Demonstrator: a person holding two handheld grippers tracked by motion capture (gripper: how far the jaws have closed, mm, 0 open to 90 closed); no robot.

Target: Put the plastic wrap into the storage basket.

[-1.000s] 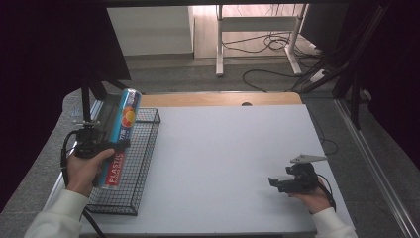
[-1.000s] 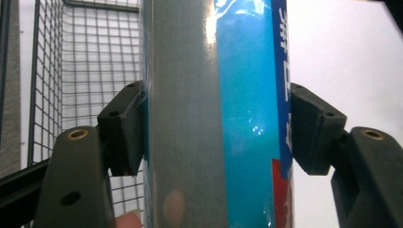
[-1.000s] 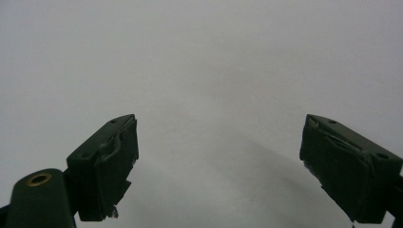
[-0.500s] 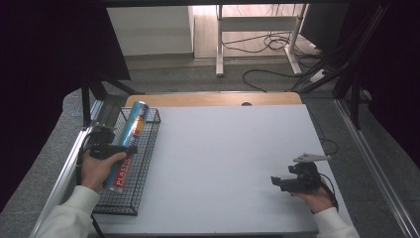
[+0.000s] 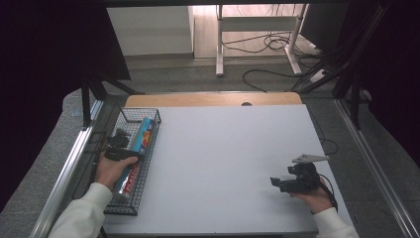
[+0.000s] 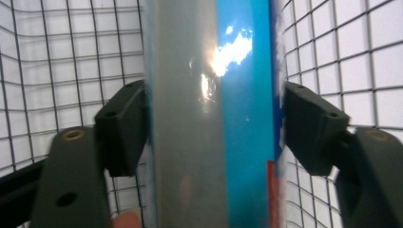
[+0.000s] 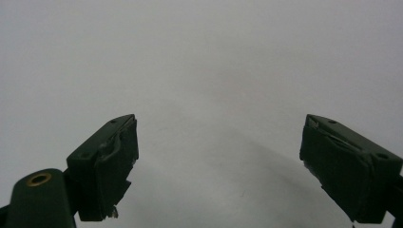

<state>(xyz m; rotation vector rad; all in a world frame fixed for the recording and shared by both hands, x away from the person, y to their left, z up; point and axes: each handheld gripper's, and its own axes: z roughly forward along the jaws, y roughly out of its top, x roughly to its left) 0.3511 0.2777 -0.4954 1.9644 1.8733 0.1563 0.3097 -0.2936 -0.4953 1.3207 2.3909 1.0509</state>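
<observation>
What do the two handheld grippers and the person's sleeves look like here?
Both arms wear white long sleeves. The left gripper and right gripper are black, each with two blocky dark jaws on arms with brass-coloured rivets. The right gripper carries a grey three-cornered plate on top, and a black cable trails from it by the wrist.

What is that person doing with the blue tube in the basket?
The person is putting a blue tube into a wire basket at the left edge of the table. The tube lies in the basket between the left gripper jaws, which have just been opening; a small gap shows on one side. The right gripper rests open on the table, holding nothing.
</observation>
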